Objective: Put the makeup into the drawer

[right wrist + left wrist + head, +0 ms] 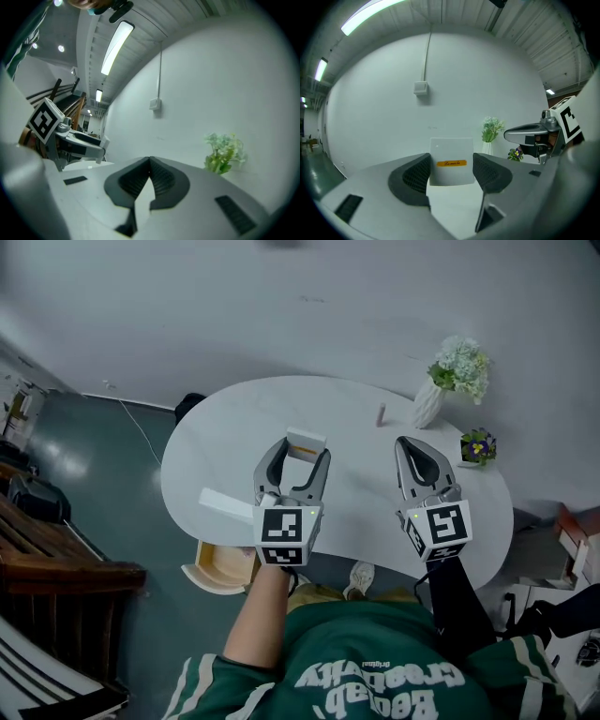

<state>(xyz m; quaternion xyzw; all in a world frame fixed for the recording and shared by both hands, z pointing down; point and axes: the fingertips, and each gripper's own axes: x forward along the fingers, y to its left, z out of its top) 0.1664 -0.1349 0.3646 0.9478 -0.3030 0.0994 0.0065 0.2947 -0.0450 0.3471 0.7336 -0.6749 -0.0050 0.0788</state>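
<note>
The left hand-held gripper [300, 457] was clamped on the makeup box [451, 161], a white carton with an orange label strip, one pad pressed to each side. The box hung clear above the counter [234, 437], resting on nothing. Over on the other side, the right hand-held gripper [409, 448] was clenched, its jaws tip to tip with nothing between them, held over the counter and well apart from the box.

Now the target: the drawer [217, 570] stood pulled out under the counter's near edge, below and to the left of the loaded gripper, its wooden inside showing. What, if anything, lay in it couldn't be made out from the head view.

So the score, as I judged it: pick-up done, drawer open, the drop not yet made. The box had to travel back over the near edge, go down into the drawer and be let go.

A small pink stick [382, 415] stood on the counter near the white vase [428, 405] and the little flower pot [478, 448]; it may have been more makeup waiting its turn. A flat white slab [225, 503] lay at the near-left edge; what it was, I couldn't tell.
</note>
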